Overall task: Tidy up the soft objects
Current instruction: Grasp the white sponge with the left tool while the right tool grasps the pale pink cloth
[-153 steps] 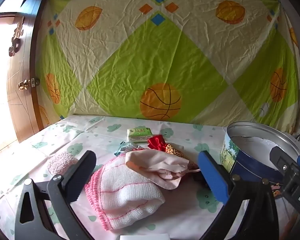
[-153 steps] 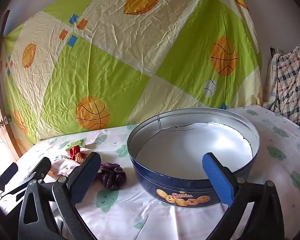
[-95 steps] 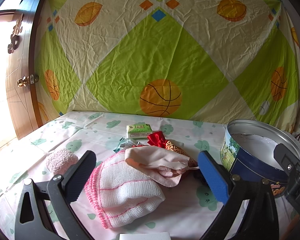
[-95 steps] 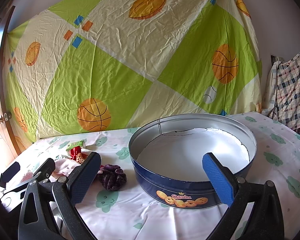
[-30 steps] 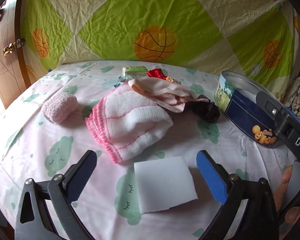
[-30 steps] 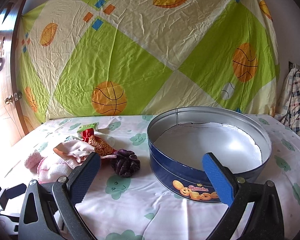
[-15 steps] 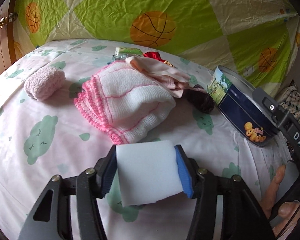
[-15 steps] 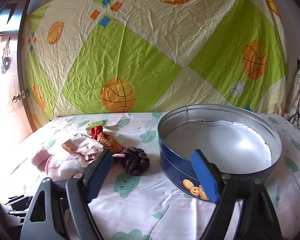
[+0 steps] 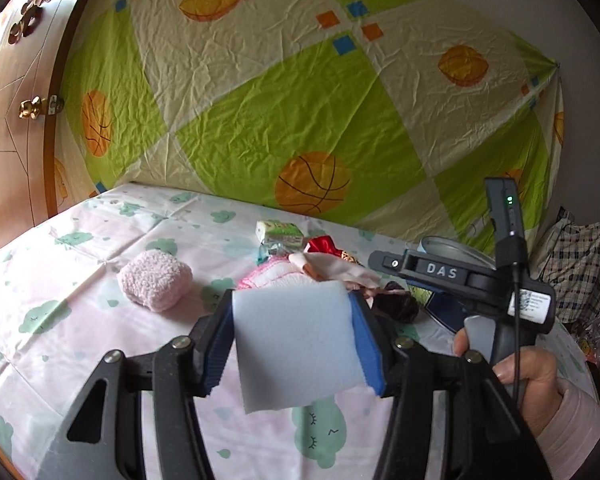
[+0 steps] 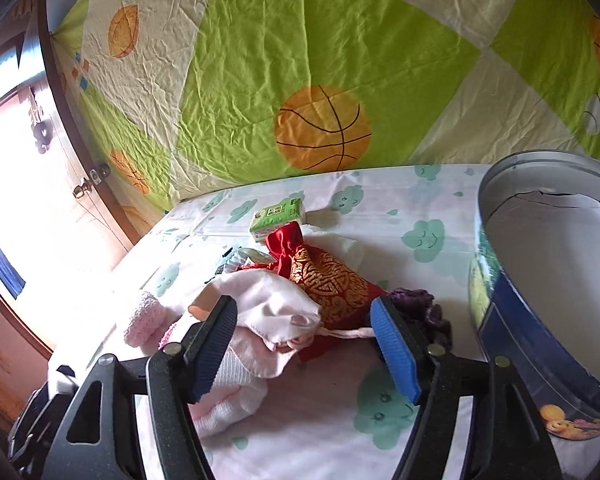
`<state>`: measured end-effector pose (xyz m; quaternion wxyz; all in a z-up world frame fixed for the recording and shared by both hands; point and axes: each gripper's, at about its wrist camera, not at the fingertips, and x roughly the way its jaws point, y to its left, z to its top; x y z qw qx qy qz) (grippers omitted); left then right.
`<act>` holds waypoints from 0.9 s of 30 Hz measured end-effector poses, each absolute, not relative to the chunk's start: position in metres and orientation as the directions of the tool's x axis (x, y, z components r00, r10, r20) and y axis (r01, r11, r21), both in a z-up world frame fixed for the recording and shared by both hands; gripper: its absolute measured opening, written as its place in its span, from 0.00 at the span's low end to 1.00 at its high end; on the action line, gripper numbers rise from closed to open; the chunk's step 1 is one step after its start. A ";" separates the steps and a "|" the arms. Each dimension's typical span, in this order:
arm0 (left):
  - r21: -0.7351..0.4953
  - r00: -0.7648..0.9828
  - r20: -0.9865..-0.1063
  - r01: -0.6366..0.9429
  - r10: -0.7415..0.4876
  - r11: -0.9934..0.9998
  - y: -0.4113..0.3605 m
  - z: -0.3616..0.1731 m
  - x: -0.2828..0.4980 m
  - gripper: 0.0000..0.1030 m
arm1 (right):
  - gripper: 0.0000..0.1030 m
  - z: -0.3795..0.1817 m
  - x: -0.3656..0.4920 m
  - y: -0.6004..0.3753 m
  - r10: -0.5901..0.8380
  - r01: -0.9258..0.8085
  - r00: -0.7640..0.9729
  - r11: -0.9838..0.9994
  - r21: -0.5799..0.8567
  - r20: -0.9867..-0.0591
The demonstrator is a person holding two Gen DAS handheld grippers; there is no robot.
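Holding a white foam pad (image 9: 296, 344) between its blue pads, the left hand-held gripper (image 9: 294, 340) is closed on it and carries it above the bed (image 9: 80, 280). I judge the step is transport; next it must swing right to the round tin (image 10: 556, 280) and release inside. The right hand-held gripper (image 10: 304, 344) has just been opening a little and stands wide, empty, over the pile: a pinkish cloth (image 10: 272, 304), a red and gold pouch (image 10: 324, 280) and a dark purple scrunchie (image 10: 424, 308). The right hand (image 9: 528, 376) and its tool stand between the pad and the tin, so the path is narrow. A fluffy pink roll (image 9: 154, 280) and a green tissue pack (image 10: 278, 216) lie apart
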<state>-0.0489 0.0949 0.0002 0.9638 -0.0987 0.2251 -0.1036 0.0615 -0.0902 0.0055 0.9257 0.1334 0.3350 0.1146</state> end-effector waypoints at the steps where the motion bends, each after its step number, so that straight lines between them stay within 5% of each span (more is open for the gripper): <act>1: -0.241 0.884 -0.398 0.159 -0.247 0.957 0.098 0.002 -0.049 0.53 | 0.73 0.002 0.068 -0.084 0.292 -0.118 0.742 0.943 0.311 -0.603; 6: -0.234 0.895 -0.390 0.132 -0.217 0.963 0.113 0.003 -0.042 0.54 | 0.72 -0.020 0.092 -0.059 0.264 -0.131 0.674 0.962 0.240 -0.690; 10: -0.255 0.892 -0.401 0.110 -0.208 0.961 0.123 -0.004 -0.040 0.54 | 0.34 -0.028 0.091 -0.052 0.219 -0.149 0.657 0.976 0.161 -0.721; 13: -0.270 0.890 -0.408 0.096 -0.204 0.958 0.126 -0.007 -0.039 0.54 | 0.24 -0.019 0.079 -0.062 0.234 -0.158 0.689 0.972 0.174 -0.685; 17: -0.277 0.887 -0.414 0.092 -0.205 0.957 0.124 -0.008 -0.038 0.54 | 0.24 0.006 0.055 -0.076 0.303 -0.200 0.746 0.952 0.234 -0.593; 19: -0.272 0.886 -0.417 0.089 -0.201 0.958 0.121 -0.008 -0.039 0.54 | 0.07 0.021 0.042 -0.084 0.308 -0.218 0.787 0.949 0.227 -0.534; 23: -0.271 0.889 -0.413 0.089 -0.200 0.959 0.114 -0.004 -0.039 0.54 | 0.06 0.041 0.026 -0.101 0.306 -0.224 0.842 0.948 0.228 -0.445; 26: -0.253 0.890 -0.418 0.079 -0.182 0.964 0.106 -0.001 -0.037 0.55 | 0.07 0.030 0.033 -0.097 0.310 -0.238 0.830 0.949 0.208 -0.464; 27: -0.254 0.889 -0.420 0.077 -0.182 0.964 0.105 0.001 -0.037 0.55 | 0.15 0.025 0.039 -0.092 0.297 -0.234 0.816 0.954 0.186 -0.496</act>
